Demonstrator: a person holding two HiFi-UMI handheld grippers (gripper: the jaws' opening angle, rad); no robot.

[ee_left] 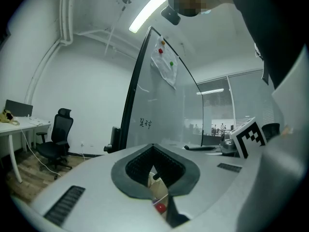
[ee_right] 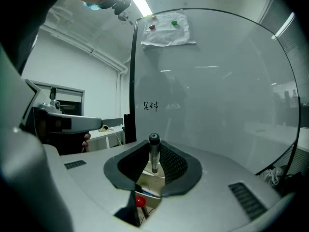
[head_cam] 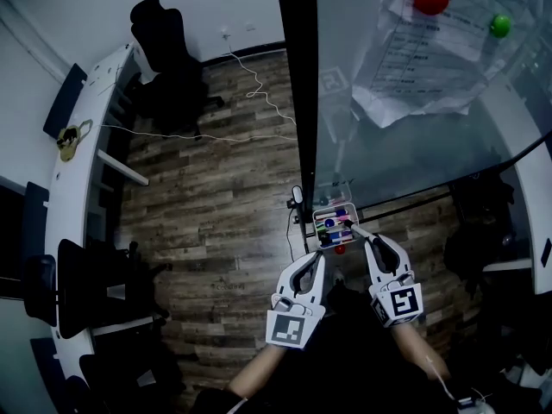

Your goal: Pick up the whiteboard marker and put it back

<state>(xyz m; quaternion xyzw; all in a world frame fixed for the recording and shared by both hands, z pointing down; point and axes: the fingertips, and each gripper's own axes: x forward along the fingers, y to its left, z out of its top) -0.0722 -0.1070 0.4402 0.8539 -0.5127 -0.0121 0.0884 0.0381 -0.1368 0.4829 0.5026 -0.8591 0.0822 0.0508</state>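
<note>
Between jaws of right gripper [ee_right: 154, 148], whiteboard marker [ee_right: 154, 154] upright, clamped by part-closed pads

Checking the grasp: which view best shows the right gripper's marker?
Right gripper view: the marker stands upright, clamped between the jaws. Head view shows only a dark speck at the right gripper; left gripper view doesn't clearly show it.

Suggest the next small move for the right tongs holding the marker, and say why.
Probably ease the right tongs down and forward to the marker tray. The whiteboard marker stands upright, clamped between them, and the tray lies just below the tips, so a short lowering should seat it before release.
</note>
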